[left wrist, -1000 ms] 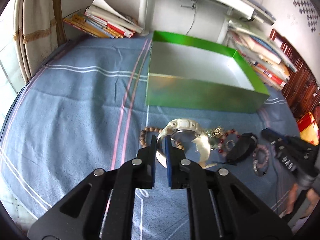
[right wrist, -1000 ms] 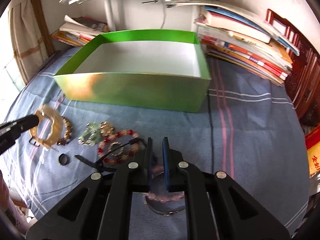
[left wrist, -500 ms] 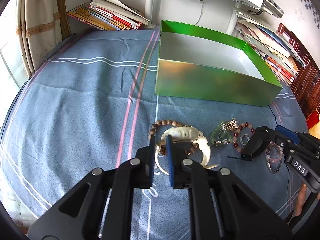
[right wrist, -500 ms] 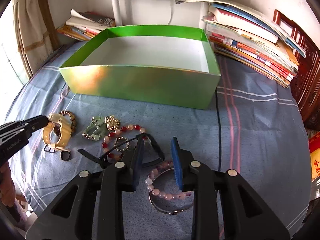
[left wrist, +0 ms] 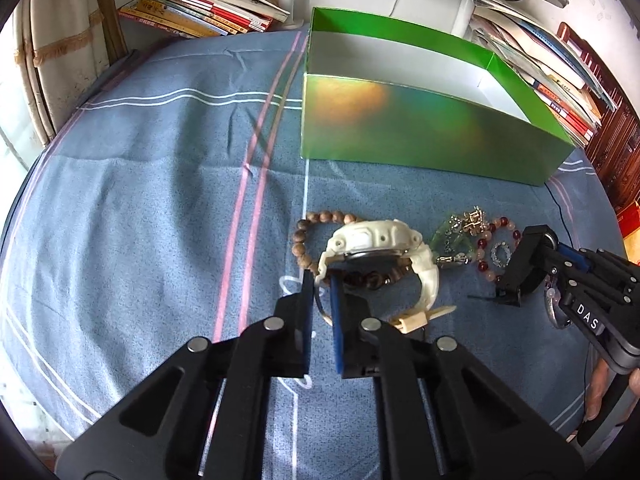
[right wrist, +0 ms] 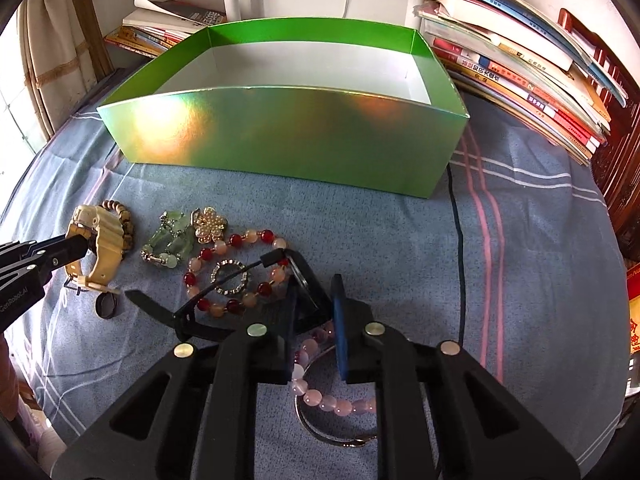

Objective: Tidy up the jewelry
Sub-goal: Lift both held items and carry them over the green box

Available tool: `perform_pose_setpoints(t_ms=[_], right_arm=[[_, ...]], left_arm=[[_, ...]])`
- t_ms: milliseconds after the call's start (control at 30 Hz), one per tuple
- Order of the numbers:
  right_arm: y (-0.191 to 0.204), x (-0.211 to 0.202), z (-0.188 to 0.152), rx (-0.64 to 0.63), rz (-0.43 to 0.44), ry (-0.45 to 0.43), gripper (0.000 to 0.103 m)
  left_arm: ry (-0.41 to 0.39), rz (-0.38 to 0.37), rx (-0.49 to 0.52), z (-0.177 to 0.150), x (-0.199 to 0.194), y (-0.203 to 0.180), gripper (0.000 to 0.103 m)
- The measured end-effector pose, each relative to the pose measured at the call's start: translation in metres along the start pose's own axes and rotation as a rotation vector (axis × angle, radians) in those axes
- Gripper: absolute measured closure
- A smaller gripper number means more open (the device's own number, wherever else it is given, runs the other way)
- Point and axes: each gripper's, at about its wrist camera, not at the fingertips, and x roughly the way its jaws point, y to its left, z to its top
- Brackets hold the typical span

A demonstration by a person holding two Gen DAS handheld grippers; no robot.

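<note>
An open green box (left wrist: 420, 136) (right wrist: 280, 132) stands on the blue cloth behind a scatter of jewelry. My left gripper (left wrist: 321, 280) (right wrist: 76, 248) is shut on the strap of a cream watch (left wrist: 380, 240) (right wrist: 104, 240), which is tipped on its side over a wooden bead bracelet (left wrist: 320, 218). My right gripper (right wrist: 315, 300) is closing around the frame of black glasses (right wrist: 304, 280), with a narrow gap still showing at its right pad. A pink bead bracelet (right wrist: 320, 396) and a metal bangle lie beneath that gripper.
Between the grippers lie a green jade bracelet (right wrist: 172, 240), a pearl flower brooch (right wrist: 210, 226), a red and pink bead bracelet (right wrist: 240, 240), a rhinestone ring (right wrist: 230, 278) and a dark ring (right wrist: 106, 306). Book stacks (right wrist: 520, 80) (left wrist: 208, 12) flank the box. A black cable (right wrist: 456, 240) crosses the cloth.
The watch has tipped from lying flat to standing on its side in the left jaws. The right jaws opened, shifted from over the pink bracelet to the black glasses, and narrowed again.
</note>
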Motion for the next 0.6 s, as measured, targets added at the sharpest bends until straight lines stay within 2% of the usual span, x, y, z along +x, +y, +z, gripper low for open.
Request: perform_pose_setpoints(t_ms=[400, 600], right_arm=[[-0.008, -0.021, 0.002, 0.027, -0.030, -0.058, 0.090], [-0.019, -0.013, 0.000, 0.063, -0.063, -0.031, 0.090]], left_arm=[[-0.066, -0.001, 0.005, -0.001, -0.023, 0.001, 0.096], [-0.033, 0.004, 0.015, -0.005, -0.012, -0.001, 0.095]])
